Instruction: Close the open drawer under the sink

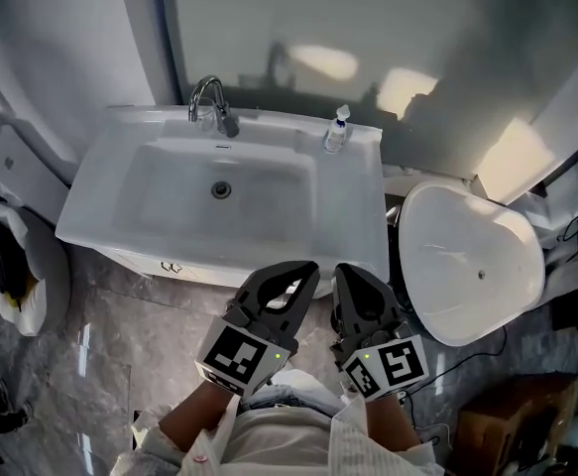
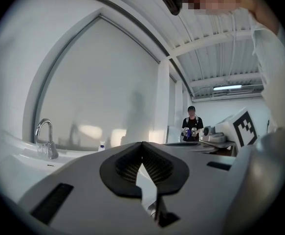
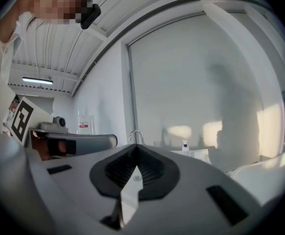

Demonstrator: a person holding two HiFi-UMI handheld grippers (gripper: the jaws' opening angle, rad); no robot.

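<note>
Both grippers sit low in the head view, side by side off the sink's (image 1: 88, 204) front edge, right of centre. Neither touches anything.

Left gripper (image 1: 293, 274): jaws closed tip to tip, nothing between them. It points up and past the sink's front-right corner.
Right gripper (image 1: 360, 278): the same, jaws together and empty, just beside the left one, nearer the toilet (image 1: 467, 256).

Drawer (image 1: 170, 264): only a thin strip of its front, with a small handle, shows under the sink's front edge, left of centre. From this steep angle I can't tell how far out it stands. Both grippers are apart from it, to its right.

Faucet (image 1: 209, 102) is at the sink's back edge, left of centre. A bottle (image 1: 337, 130) stands upright at the back-right corner. A bin (image 1: 16, 271) with a white liner is on the floor off the sink's left edge. The left gripper view shows a person (image 2: 192, 124) standing well back in the room.
</note>
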